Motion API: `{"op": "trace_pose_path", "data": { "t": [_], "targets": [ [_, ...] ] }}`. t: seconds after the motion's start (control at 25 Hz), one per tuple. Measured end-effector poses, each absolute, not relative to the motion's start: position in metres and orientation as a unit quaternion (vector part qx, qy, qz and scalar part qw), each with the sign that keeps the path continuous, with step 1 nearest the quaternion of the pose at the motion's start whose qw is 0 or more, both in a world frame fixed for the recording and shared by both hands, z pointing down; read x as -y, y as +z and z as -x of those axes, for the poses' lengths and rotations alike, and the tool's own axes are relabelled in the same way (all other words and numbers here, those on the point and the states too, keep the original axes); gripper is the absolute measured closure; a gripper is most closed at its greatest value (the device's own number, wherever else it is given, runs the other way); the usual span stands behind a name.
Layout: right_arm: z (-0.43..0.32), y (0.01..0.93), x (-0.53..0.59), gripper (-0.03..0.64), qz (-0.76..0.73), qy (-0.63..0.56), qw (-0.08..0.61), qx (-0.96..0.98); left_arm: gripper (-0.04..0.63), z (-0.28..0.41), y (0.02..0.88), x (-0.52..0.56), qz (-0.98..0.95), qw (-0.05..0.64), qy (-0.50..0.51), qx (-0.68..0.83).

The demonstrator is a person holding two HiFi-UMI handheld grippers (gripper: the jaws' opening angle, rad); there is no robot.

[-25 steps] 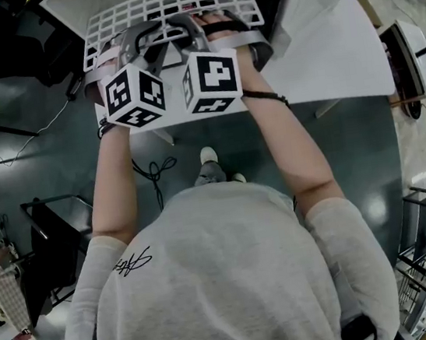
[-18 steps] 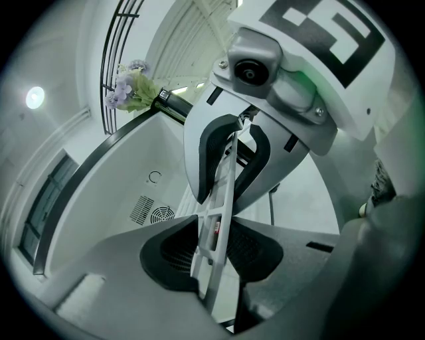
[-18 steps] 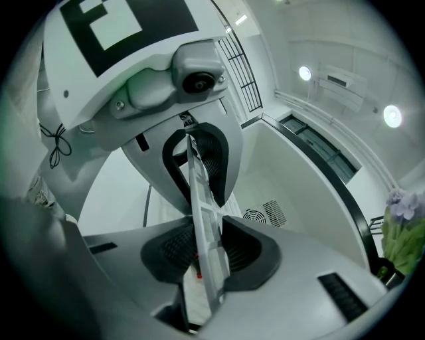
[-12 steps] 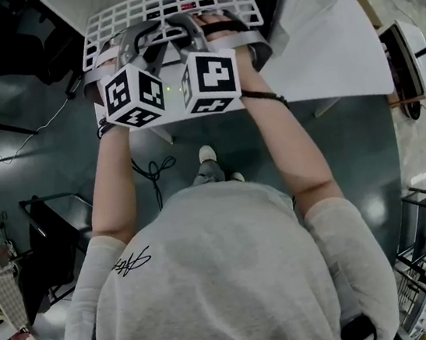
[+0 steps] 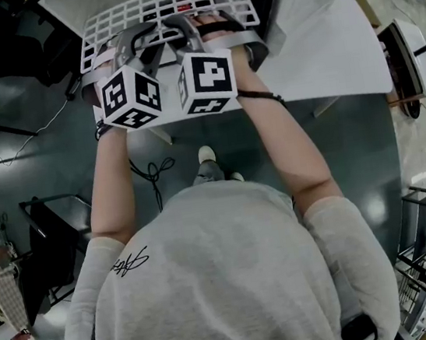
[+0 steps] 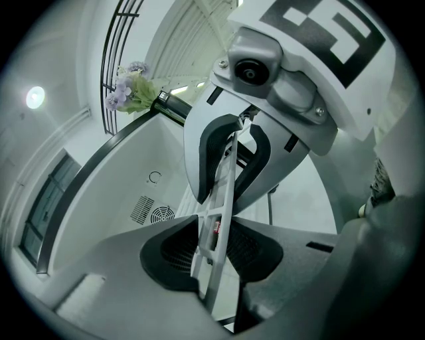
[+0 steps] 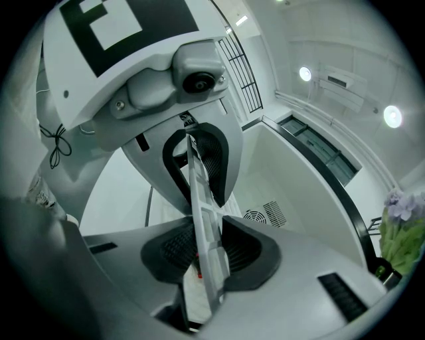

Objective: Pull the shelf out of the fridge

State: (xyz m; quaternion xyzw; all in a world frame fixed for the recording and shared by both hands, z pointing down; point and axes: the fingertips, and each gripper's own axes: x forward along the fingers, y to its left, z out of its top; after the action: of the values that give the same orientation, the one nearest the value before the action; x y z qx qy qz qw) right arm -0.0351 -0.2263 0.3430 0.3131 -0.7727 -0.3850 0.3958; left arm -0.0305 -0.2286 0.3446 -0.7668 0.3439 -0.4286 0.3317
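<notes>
The white grid shelf sticks out of the fridge's opening at the top of the head view. Both grippers hold its front edge side by side. My left gripper is shut on that edge, and in the left gripper view the shelf runs edge-on between the dark pads of my left gripper. My right gripper is shut on the same edge just to the right. The right gripper view shows the shelf clamped in my right gripper. Each gripper view shows the other gripper close ahead.
The white fridge interior has a round fan vent on its back wall. A bunch of purple flowers stands beside the fridge. A white table lies under and right of the hands. Cables lie on the dark floor; a black frame stands left.
Both grippers and the shelf have shifted very slightly to the left. The grips look the same.
</notes>
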Motion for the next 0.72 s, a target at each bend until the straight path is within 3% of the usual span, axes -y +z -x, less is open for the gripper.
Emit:
{"op": "trace_pose_path", "data": {
  "t": [0.72],
  "targets": [
    [0.0348, 0.3388, 0.2219, 0.528, -0.313, -0.390, 0.393, 0.772, 0.500, 0.0304, 0.3422, 0.2241, 0.765, 0.330, -0.430, -0.346]
  ]
}}
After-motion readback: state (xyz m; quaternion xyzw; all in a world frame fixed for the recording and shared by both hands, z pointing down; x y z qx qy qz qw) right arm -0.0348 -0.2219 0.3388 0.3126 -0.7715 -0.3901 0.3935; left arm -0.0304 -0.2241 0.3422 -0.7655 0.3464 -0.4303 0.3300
